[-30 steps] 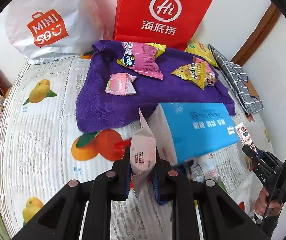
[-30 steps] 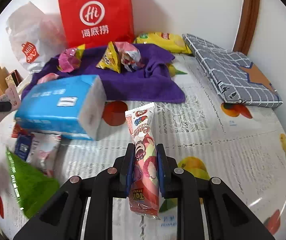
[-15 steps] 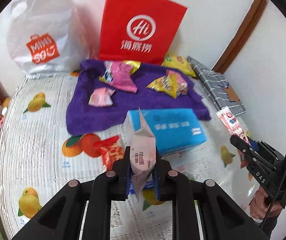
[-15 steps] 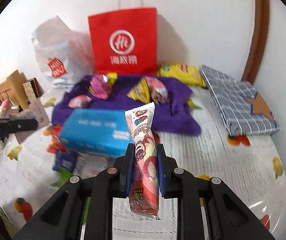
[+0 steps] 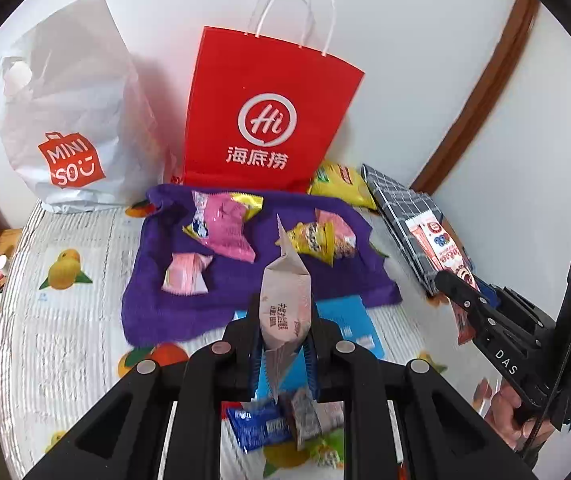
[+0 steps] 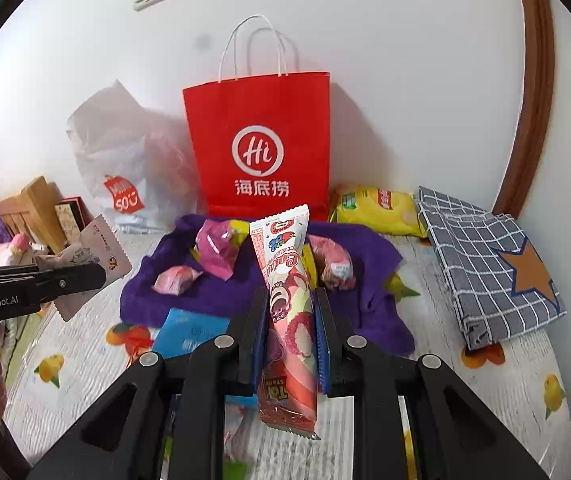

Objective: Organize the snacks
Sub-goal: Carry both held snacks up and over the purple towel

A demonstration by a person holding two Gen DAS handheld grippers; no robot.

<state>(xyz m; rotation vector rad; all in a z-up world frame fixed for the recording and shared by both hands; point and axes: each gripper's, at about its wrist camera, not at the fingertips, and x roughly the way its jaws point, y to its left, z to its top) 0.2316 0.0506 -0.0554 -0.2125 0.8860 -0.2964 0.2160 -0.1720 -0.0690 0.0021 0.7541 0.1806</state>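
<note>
Both claws are loaded up right now. The left claw (image 5: 281, 344) is clamped on a pale pink snack packet (image 5: 284, 300), held upright with its long axis vertical and its pointed crimped end sticking straight up. The right claw (image 6: 290, 340) is pinching a long pink wafer-stick pack (image 6: 287, 304), also standing on end, printed top pointing up toward the red paper bag (image 6: 259, 148) and the bottom end hanging below the fingers.

Both are held up above the fruit-print surface (image 5: 65, 320), not touching it. Underneath sits a purple towel (image 5: 221, 304) with a few snack packs on it, a blue box (image 6: 189, 332) just in front of the towel, and some loose packets nearer the camera. A white plastic bag (image 5: 73, 120) leans on the wall beside the red one, a yellow chip bag (image 6: 377, 208) and a checked cloth (image 6: 485, 264) off to the right.
</note>
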